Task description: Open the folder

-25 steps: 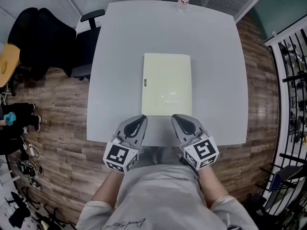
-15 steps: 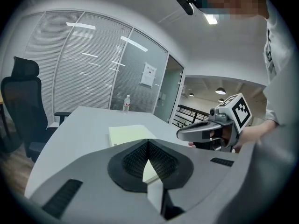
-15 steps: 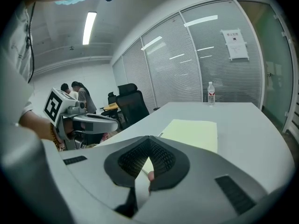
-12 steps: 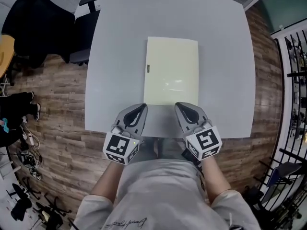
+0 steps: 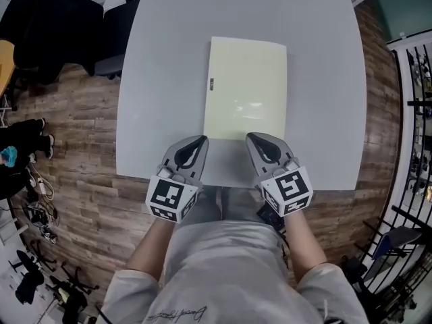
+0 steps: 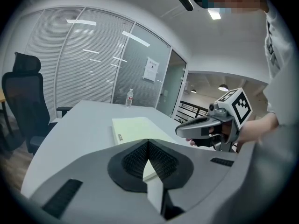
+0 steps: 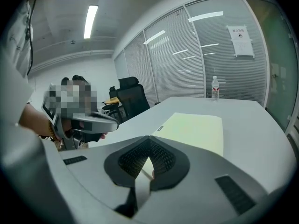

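- Nearest, the person's two forearms reach out over a grey shirt, each hand gripping a tool with a marker cube at its back
- The left claw (image 5: 200,140) is clenched, its ribbed pads meeting at the tip with nothing between them; the right claw (image 5: 252,138) is clenched and empty as well
- Both claws sit side by side over the near strip of the grey tabletop (image 5: 162,79), pointing away from the person
- The folder (image 5: 246,90) lies flat and closed just beyond the tips, pale yellow-green, a small dark label on its left edge; whether either tip touches its near edge I cannot tell
- Farther off, a water bottle (image 7: 214,88) stands upright by the far edge
- A black office chair (image 5: 115,25) stands off the tabletop's far left corner, on the wooden floor (image 5: 74,140)
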The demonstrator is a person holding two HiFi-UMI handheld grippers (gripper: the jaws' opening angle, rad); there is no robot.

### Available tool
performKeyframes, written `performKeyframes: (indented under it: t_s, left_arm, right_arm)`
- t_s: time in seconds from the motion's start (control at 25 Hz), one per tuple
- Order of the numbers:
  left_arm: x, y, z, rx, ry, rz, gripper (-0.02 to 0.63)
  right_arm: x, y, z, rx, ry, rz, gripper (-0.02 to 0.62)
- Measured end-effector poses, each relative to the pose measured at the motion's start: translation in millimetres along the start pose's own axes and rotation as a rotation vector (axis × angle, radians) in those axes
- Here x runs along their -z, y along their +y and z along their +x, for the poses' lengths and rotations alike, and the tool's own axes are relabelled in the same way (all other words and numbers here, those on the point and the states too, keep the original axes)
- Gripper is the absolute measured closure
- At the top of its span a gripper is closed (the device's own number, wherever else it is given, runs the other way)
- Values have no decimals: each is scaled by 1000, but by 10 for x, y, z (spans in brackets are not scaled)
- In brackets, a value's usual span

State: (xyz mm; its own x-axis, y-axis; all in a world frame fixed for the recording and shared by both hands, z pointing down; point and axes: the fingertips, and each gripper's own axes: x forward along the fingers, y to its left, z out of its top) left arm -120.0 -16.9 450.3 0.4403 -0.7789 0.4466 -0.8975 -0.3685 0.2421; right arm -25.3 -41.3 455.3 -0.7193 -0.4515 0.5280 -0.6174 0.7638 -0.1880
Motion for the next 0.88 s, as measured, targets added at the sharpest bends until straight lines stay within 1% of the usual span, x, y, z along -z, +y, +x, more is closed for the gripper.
performKeyframes:
  t_s: [0.16,0.4,0.68,0.76,0.88]
  left_arm:
    - [78,12,27,1,11,-8,597]
    - [166,56,36,-6,24,-22,597]
    - [283,87,20,-11,44,-42,598]
    - [310,100,15,-13,49,-47,597]
    - [369,135,21,-13,59,-55,598]
  right_arm:
    - [60,-6,57,5,23,-37,575]
    - [168,45,186,-3,88,-97,571]
    - [395,90,347,-4,163,-183,463]
    - [464,92,387,4,190,-231,441]
    - [577,98,475,20,235,-331,415]
